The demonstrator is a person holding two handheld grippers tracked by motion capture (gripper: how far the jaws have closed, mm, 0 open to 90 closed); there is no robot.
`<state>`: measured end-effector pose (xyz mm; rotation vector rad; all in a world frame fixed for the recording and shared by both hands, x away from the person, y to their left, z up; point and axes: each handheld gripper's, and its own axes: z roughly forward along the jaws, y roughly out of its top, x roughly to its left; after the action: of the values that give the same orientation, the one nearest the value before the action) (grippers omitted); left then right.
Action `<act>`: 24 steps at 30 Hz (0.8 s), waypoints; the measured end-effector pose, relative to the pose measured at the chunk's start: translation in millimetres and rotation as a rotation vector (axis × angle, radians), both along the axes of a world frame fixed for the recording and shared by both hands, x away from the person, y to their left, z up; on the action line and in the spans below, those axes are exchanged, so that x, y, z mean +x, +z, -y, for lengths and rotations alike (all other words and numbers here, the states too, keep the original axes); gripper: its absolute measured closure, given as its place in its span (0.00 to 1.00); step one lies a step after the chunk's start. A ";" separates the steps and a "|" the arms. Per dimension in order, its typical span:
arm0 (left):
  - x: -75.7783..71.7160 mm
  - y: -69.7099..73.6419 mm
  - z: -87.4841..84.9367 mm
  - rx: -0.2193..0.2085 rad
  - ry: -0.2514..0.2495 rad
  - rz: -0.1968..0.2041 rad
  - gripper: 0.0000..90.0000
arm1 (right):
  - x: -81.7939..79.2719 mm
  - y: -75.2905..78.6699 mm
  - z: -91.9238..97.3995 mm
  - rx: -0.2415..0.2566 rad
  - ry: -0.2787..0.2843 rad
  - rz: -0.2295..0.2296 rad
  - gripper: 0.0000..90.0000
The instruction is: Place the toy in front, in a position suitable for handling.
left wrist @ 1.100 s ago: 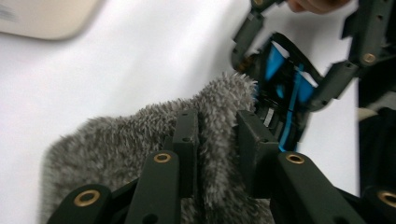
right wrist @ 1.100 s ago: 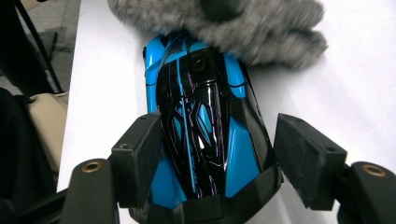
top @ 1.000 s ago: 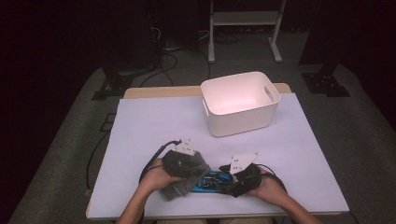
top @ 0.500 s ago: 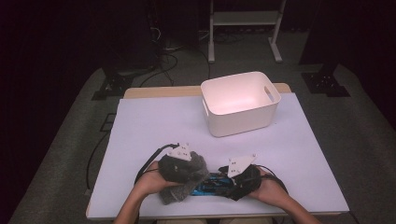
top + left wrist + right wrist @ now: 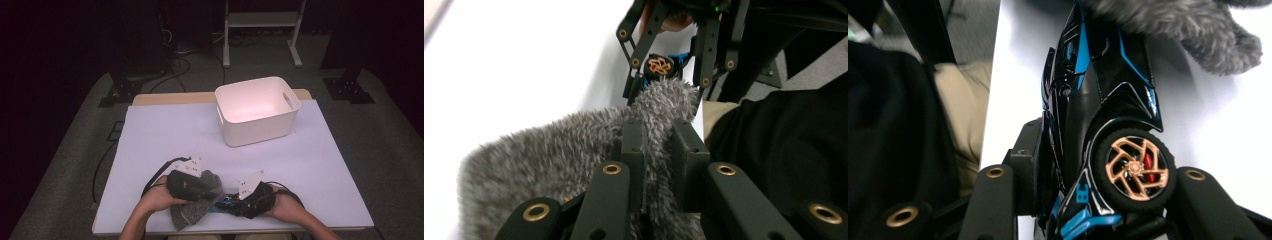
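A grey fuzzy cloth (image 5: 192,214) lies at the table's near edge, and my left gripper (image 5: 204,186) is shut on a raised fold of it. In the left gripper view the pads pinch the cloth (image 5: 549,160) at the left gripper (image 5: 659,135). A black and blue toy car (image 5: 223,202) with copper wheels lies just right of the cloth. My right gripper (image 5: 231,201) has just been closing on it. In the right gripper view the car (image 5: 1098,90) stands on its side between the jaws of the right gripper (image 5: 1108,167), pads against its body and wheel.
A white plastic bin (image 5: 255,132) with handle slots stands empty at the back right of the white table (image 5: 165,135). The table's near edge is right under both hands. Cables trail from the grippers. A dark floor with stands lies beyond.
The left hand with the cloth has shifted slightly left and toward the near edge. The right hand has kept its place beside the car.
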<state>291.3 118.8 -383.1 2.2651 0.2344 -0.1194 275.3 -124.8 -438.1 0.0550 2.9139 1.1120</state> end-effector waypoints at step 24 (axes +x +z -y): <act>7.1 -1.8 11.8 0.058 0.024 0.035 0.82 | 13.3 -4.2 39.5 0.137 -0.133 -0.065 0.61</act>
<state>298.4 107.0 -384.9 2.3188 0.2491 -0.0613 288.6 -164.4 -442.3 0.2883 2.8343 1.3079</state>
